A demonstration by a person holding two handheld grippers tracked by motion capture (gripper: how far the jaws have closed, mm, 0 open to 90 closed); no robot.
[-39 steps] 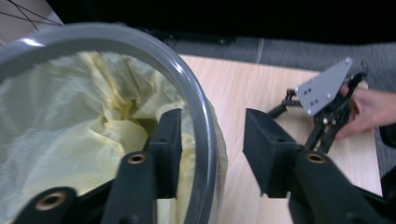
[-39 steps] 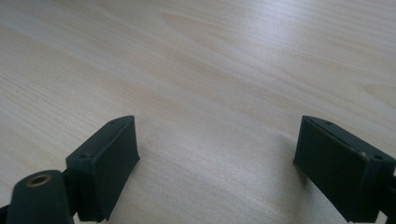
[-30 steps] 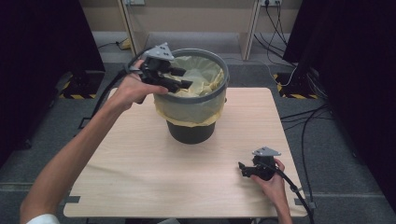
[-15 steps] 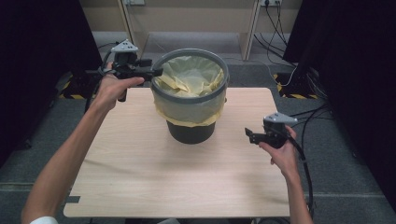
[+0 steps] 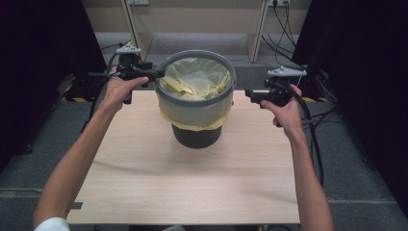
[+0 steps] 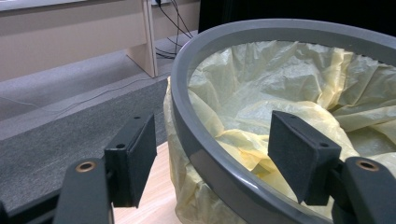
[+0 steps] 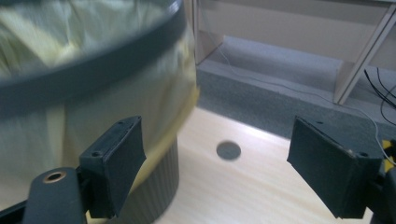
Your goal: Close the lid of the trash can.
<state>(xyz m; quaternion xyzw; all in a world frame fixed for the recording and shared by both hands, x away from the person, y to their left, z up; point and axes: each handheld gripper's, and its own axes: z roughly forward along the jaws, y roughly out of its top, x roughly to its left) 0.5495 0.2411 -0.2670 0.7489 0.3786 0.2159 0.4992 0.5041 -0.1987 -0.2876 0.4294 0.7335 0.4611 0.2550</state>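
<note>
A dark bin stands at the middle of the wooden table, lined with a yellow bag held under a grey ring rim. My left gripper is level with the rim's left side. In the left gripper view its jaws straddle the rim, one pad outside and one over the bag; the pads stand clear of the rim and have just been opening. To the right of the bin my right gripper hangs open, with nothing between its pads and the bin beside it.
A small grey round mark lies on the tabletop past the right gripper. Pale shelving legs and cables stand on the grey floor behind the table. Black curtains close in both sides.
The left gripper has moved from over the bin's mouth out to its left rim and opened. The right hand has lifted from the table's front right corner up beside the bin.
</note>
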